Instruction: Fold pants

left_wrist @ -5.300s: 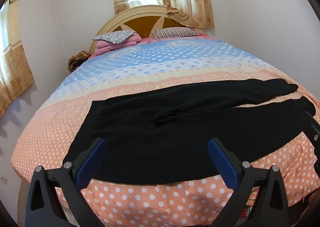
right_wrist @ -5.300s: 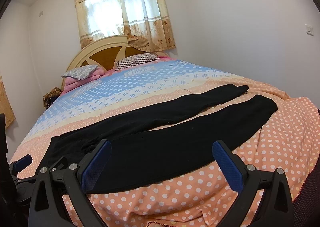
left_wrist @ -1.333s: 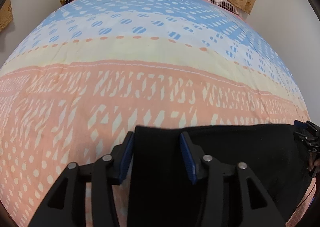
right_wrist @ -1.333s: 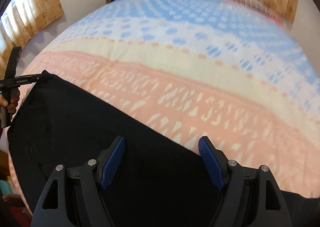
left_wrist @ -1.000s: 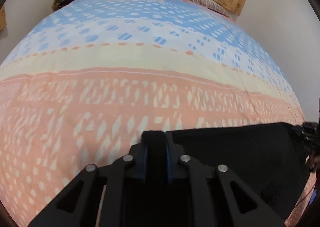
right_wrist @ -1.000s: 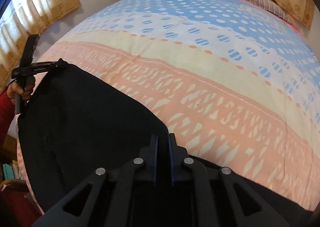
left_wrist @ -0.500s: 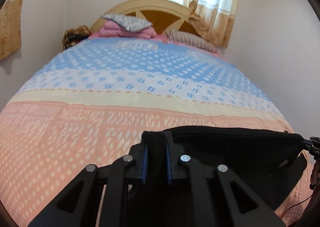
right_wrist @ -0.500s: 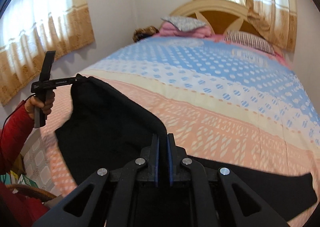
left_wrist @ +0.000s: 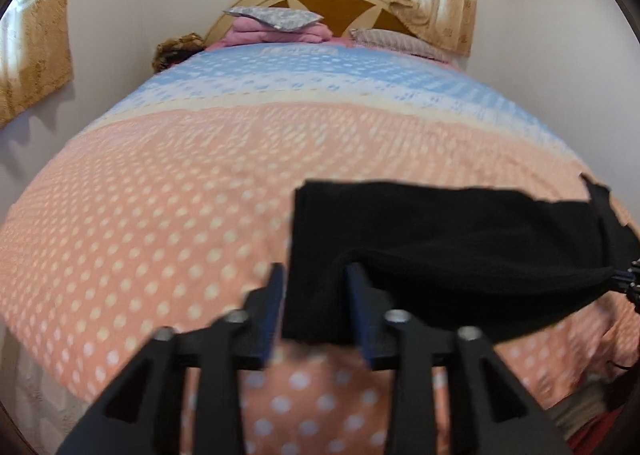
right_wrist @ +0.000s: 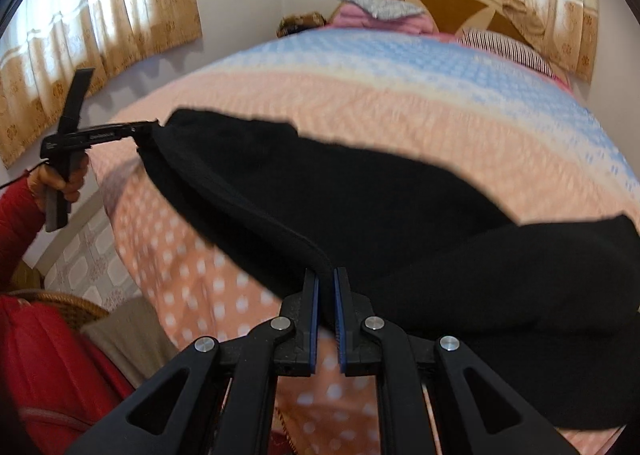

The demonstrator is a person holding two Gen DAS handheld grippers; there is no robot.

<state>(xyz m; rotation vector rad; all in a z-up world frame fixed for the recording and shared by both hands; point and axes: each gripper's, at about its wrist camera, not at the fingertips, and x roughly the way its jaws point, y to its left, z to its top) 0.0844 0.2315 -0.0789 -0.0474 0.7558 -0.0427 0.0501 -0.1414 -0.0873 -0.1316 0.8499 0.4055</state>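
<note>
Left wrist view: one pair of black pants (left_wrist: 440, 251) hangs over the bed (left_wrist: 160, 215); the left hand-held gripper (left_wrist: 316, 307), half spread, straddles its corner at 6 o'clock.

Right wrist view: the right hand-held gripper (right_wrist: 325, 307), nearly pressed together, pinches the waistband.

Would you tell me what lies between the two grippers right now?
The black pants stretch between the left gripper and right gripper, above the bedspread; the right wrist view shows it.
</note>
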